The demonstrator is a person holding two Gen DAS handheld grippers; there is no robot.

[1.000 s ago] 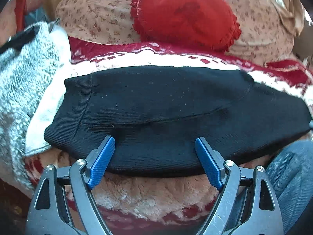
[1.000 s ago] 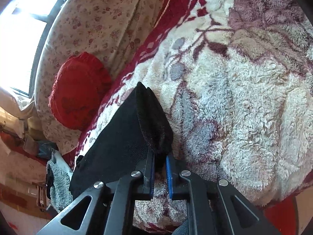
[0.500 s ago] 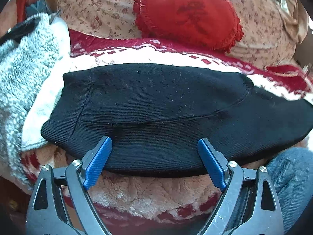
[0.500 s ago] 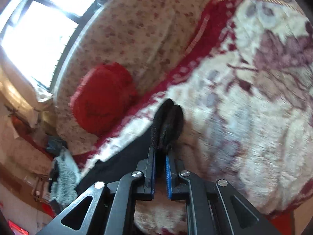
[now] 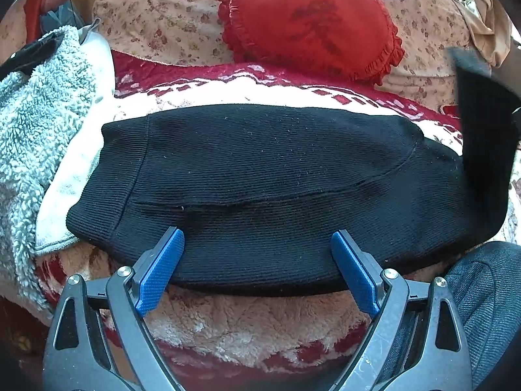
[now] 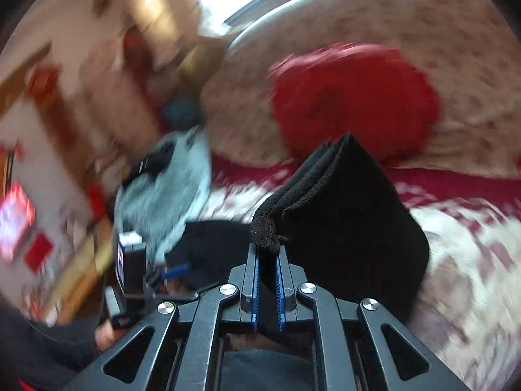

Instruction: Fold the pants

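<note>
Two tongs work the black pants (image 5: 267, 176), which lie across the fleecy red-and-cream blanket (image 5: 254, 319) just below the red cushion (image 5: 309, 22). Left tongs (image 5: 257, 260) have just been opening and stand wide at the pants' near edge (nothing pinched). Right tongs (image 6: 267, 254) are clamped narrow on the bunched cuff end, lifted toward the cushion. Grey fleece (image 5: 35, 123) lies left of the pants.

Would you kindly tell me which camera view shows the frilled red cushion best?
The left wrist view: the frilled red cushion is sharp there, its ruffled edge and dark mark clear against the floral bedding. In the right wrist view it is only a motion-blurred red patch, partly hidden by the black knitted pants.
</note>
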